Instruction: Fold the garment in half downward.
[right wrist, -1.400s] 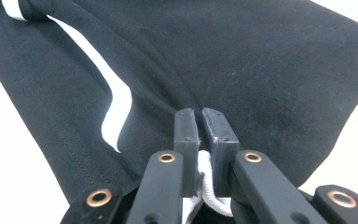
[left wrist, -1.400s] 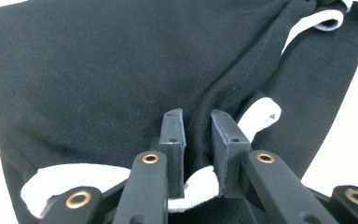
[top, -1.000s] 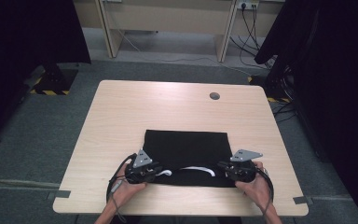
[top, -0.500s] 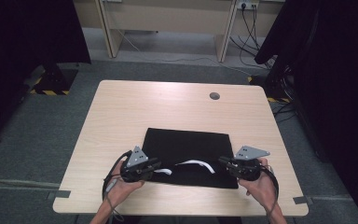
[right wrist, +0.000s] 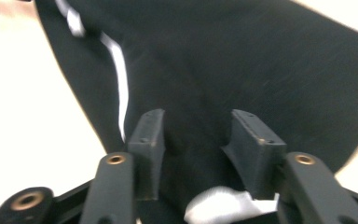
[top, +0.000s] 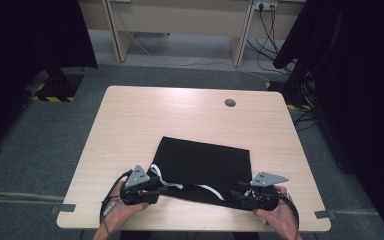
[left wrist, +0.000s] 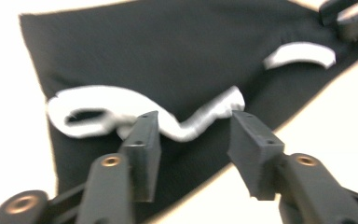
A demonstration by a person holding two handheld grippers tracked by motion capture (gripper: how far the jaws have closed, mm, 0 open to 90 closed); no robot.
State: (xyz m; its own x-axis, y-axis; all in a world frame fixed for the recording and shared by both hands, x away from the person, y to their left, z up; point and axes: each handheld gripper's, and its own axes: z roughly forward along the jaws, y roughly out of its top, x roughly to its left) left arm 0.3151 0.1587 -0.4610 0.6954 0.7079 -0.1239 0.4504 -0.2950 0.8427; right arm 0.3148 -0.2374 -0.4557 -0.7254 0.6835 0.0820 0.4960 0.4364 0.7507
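Cloth [top: 202,165]: black, flat on table [top: 180,115], white cord [left wrist: 121,109] (loose)
Left gripper [left wrist: 193,133]: jaws just opened, gripping nothing
Right gripper [right wrist: 196,135]: jaws just opened over cloth, gripping nothing

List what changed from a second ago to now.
Both jaws have just been opening: the left gripper and right gripper let go of the black cloth's near edge and drew back toward the person. The cloth's near edge shifted slightly; the white cord remains on it, the table unchanged.
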